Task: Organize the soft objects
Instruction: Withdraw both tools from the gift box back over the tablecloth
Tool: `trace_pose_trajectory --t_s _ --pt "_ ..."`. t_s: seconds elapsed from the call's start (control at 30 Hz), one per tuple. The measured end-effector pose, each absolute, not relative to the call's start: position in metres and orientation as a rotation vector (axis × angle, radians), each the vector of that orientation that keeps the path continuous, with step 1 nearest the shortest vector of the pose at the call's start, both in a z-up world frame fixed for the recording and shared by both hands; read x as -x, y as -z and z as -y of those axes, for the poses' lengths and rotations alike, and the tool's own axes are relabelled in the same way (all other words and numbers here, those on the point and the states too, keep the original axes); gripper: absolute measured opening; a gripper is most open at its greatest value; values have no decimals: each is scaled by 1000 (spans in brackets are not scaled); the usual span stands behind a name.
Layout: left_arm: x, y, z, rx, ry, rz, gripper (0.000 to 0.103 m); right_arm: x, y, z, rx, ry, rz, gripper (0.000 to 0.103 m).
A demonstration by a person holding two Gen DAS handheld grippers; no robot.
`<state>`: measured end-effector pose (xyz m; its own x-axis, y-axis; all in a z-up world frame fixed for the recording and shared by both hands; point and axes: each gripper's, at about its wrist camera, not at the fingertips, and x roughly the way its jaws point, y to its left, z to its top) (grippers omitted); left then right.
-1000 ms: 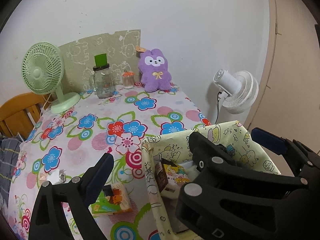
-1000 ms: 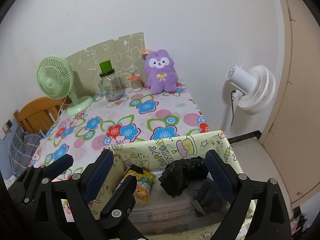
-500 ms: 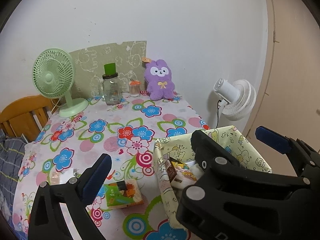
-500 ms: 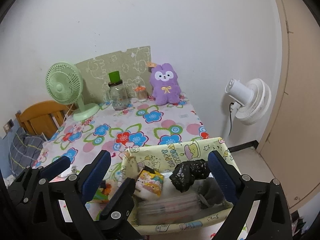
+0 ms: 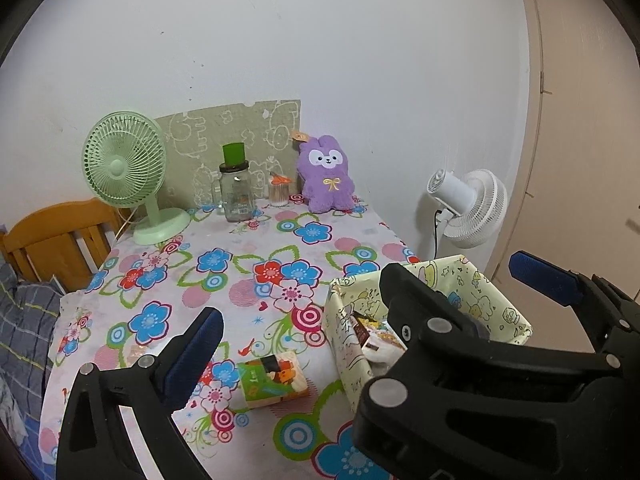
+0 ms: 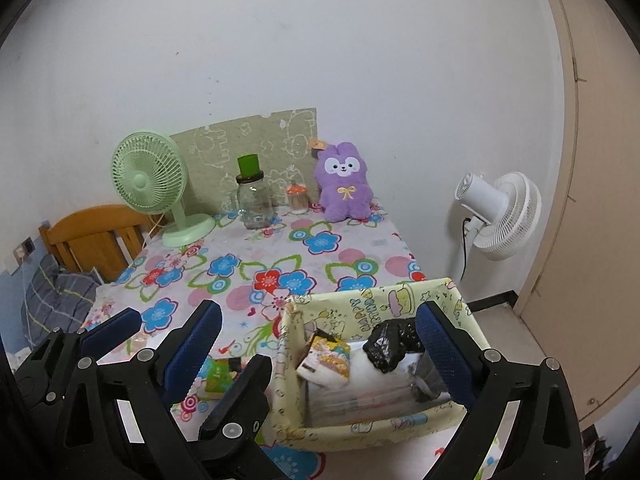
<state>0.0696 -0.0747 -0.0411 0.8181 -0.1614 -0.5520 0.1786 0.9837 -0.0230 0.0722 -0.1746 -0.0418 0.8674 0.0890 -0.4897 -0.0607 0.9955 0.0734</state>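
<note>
- Grippers first: we see the left gripper (image 5: 360,316) spread wide at lower frame, holding nothing, touching nothing.
- We see the right gripper (image 6: 320,332) also spread wide, empty, its fingers flanking the yellow fabric basket (image 6: 372,428) at lower right.
- Green packet (image 5: 274,380) lies on the tablecloth (image 5: 248,280), just left of the basket.
- Purple plush (image 6: 345,182) sits at centre, against the wall.
</note>
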Motion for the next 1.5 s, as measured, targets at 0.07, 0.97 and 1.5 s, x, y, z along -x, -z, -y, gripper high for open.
trace_pose_trajectory --t_s 0.07,0.97,1.5 --pt "-67 40 71 -31 178 -591 102 -69 41 172 -57 -85 -517 99" --pt "-44 51 5 -6 102 -548 103 -54 52 109 -42 -152 -512 99" --pt "-56 90 -30 12 52 -623 103 -73 91 74 -32 -192 -594 95"
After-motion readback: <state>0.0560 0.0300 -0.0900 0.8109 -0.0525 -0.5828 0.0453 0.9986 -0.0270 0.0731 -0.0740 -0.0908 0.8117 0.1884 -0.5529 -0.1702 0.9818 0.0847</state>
